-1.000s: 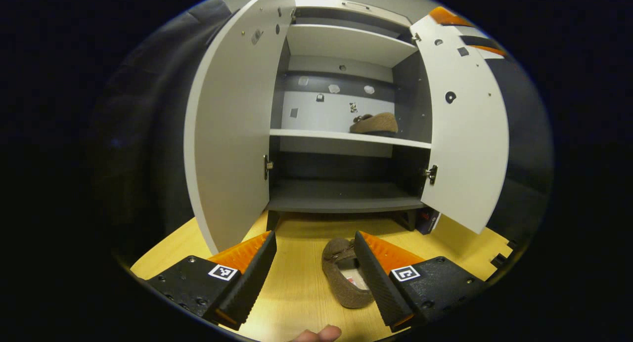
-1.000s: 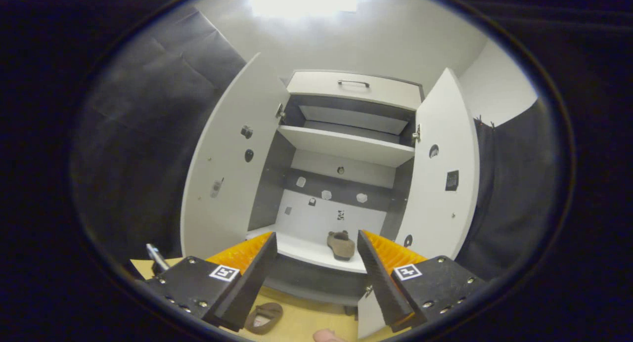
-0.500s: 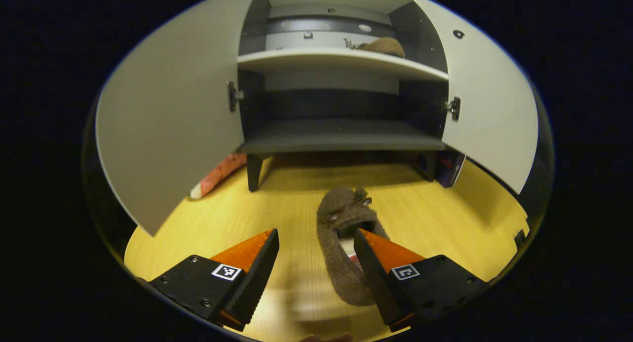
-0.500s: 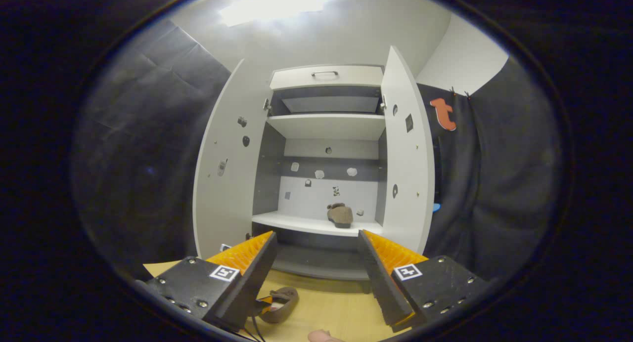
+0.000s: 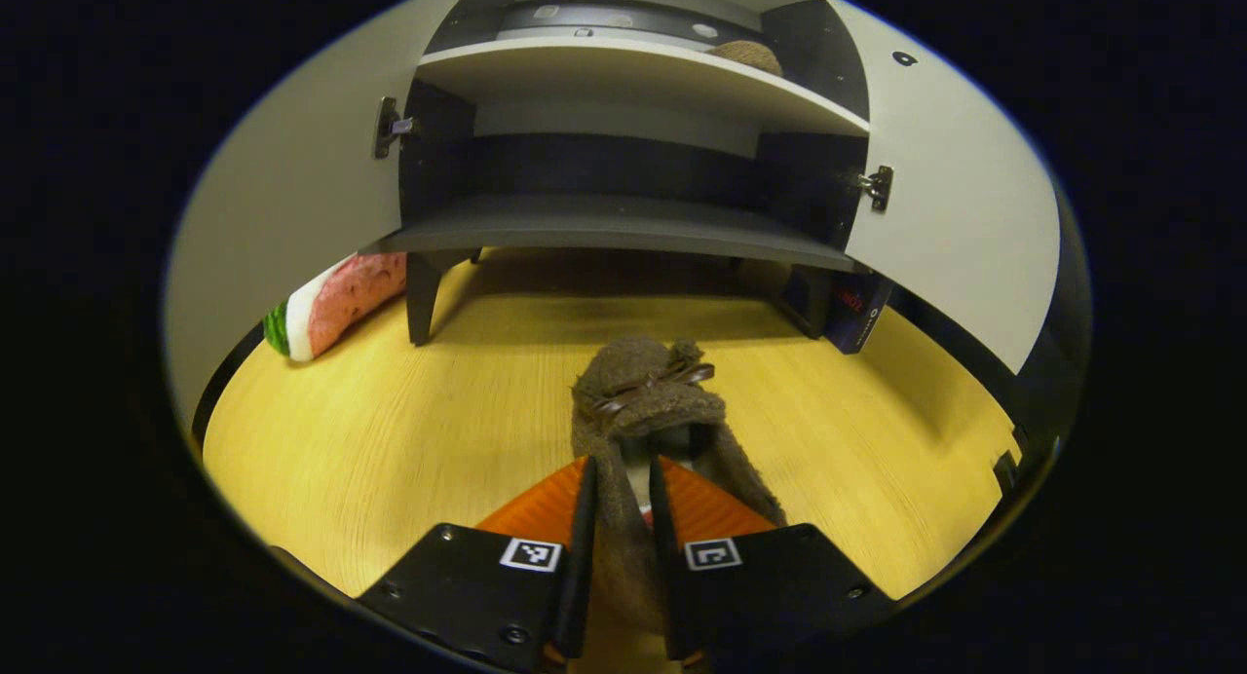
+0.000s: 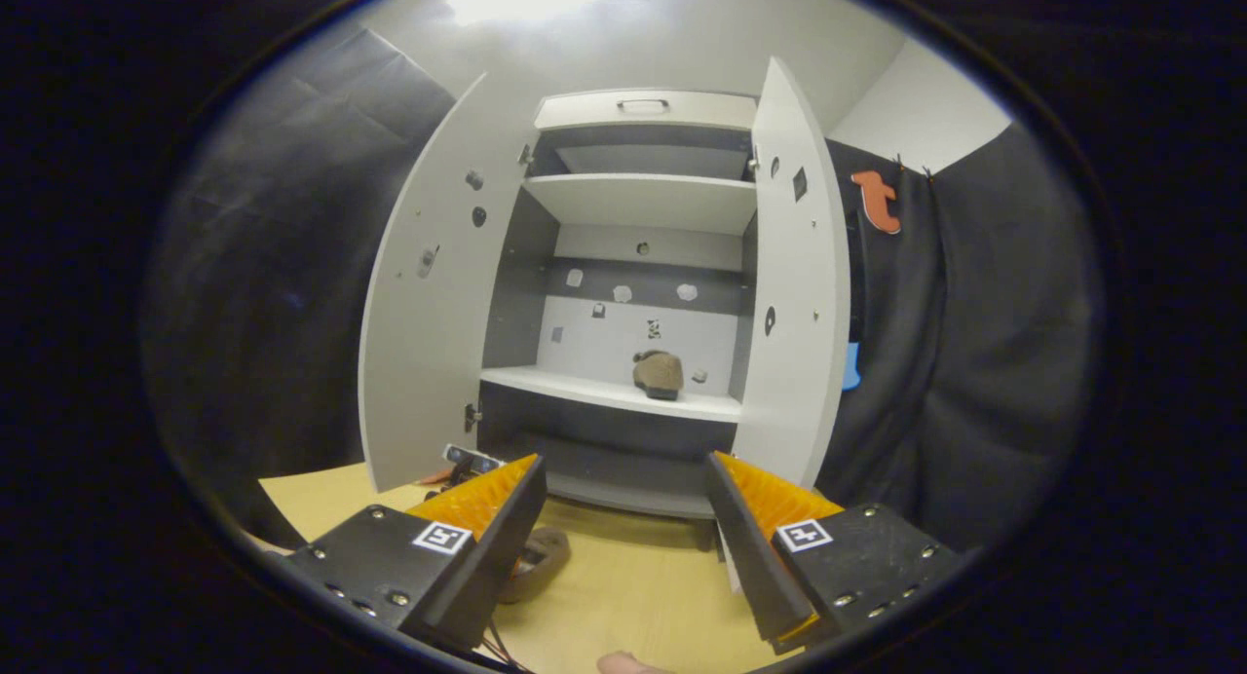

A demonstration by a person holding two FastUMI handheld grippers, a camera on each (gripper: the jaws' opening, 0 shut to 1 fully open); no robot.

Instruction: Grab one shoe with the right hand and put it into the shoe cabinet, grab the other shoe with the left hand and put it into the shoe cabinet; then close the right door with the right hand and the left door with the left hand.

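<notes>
— Right now the left claw [image 5: 621, 518] is pinching the side wall of the brown shoe [image 5: 643, 411] on the wooden floor [image 5: 390, 430], its toe pointing to twelve o'clock at the shoe cabinet [image 5: 623, 226].
— And the right claw [image 6: 623, 518]?
— Spread wide, gripping nothing, held off from the cabinet. Both doors stand open: left door [image 6: 429, 304], right door [image 6: 794, 294].
— The other shoe [image 6: 658, 373]?
— Sitting on the white middle shelf [image 6: 585, 387], toward three o'clock.
— Anything else?
— Watermelon-slice toy [image 5: 331, 299] at nine o'clock.
</notes>
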